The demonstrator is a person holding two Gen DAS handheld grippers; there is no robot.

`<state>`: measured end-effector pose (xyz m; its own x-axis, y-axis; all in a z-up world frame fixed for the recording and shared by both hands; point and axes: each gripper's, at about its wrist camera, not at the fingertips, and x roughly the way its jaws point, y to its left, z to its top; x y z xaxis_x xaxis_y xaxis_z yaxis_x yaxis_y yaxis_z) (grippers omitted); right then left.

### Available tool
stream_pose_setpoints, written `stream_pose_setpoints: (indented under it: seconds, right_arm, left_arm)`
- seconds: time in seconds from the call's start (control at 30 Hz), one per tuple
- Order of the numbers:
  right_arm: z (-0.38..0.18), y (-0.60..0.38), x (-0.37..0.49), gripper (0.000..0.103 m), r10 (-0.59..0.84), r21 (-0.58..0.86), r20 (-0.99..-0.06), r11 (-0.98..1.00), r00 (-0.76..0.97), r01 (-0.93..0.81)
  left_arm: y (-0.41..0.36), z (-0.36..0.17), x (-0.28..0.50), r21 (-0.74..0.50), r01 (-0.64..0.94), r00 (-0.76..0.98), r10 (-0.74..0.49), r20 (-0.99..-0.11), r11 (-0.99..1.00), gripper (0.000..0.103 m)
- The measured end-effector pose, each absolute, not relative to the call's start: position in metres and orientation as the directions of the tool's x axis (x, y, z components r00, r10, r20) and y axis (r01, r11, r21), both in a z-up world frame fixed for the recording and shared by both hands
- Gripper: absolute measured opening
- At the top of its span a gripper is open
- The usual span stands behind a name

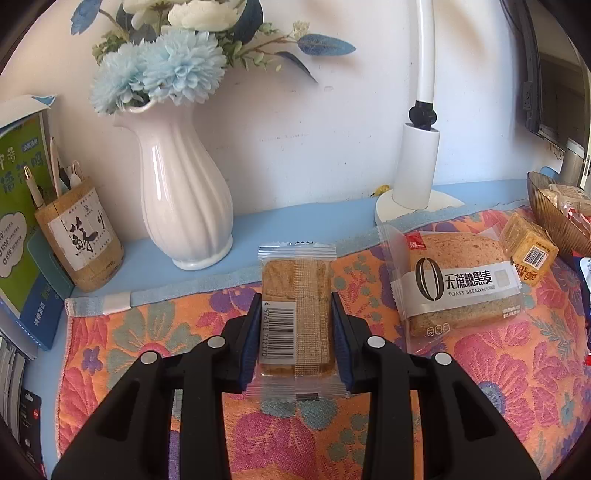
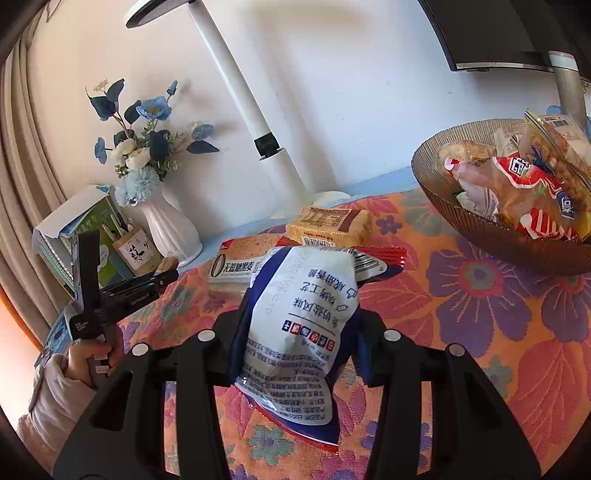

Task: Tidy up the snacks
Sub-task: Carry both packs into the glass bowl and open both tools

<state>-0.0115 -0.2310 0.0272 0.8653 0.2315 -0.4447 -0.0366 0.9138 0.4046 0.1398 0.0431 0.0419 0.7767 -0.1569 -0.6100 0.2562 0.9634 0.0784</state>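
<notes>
My left gripper (image 1: 295, 306) is shut on a clear-wrapped brown biscuit pack (image 1: 295, 314) with a barcode, held just over the floral cloth (image 1: 498, 369). My right gripper (image 2: 299, 317) is shut on a white and blue snack bag (image 2: 303, 325) and holds it above the cloth. A toast bread pack (image 1: 461, 284) and a small yellow cracker pack (image 1: 528, 247) lie to the right of the left gripper. They also show in the right wrist view as the bread (image 2: 236, 266) and the cracker pack (image 2: 328, 225). A brown ribbed bowl (image 2: 480, 236) at the right holds several snack packs.
A white vase (image 1: 181, 199) with blue flowers, a cork pen holder (image 1: 81, 236) and books (image 1: 18, 229) stand at the back left. A white lamp base (image 1: 413, 184) stands at the back. The bowl's edge (image 1: 546, 210) is at the far right. A monitor (image 2: 491, 33) hangs upper right.
</notes>
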Motion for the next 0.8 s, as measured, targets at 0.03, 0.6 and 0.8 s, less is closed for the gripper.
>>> stream_pose_setpoints:
  seconds: [0.03, 0.6, 0.8]
  right_arm:
    - [0.029, -0.232, -0.013, 0.046, 0.233, 0.411, -0.432, 0.911, 0.871, -0.040]
    - [0.123, -0.341, -0.021, 0.047, 0.221, 0.498, -0.289, 0.866, 0.932, -0.051]
    - [0.144, -0.391, -0.012, 0.047, 0.172, 0.486, -0.326, 0.874, 0.930, 0.009]
  left_arm:
    - [0.042, 0.045, 0.138, 0.087, 0.255, 0.789, -0.155, -0.594, 0.963, 0.033]
    - [-0.100, 0.151, 0.122, 0.022, 0.380, 0.773, -0.304, -0.558, 0.925, 0.033]
    - [-0.170, 0.163, 0.135, -0.050, 0.409, 0.723, -0.357, -0.591, 0.911, 0.033]
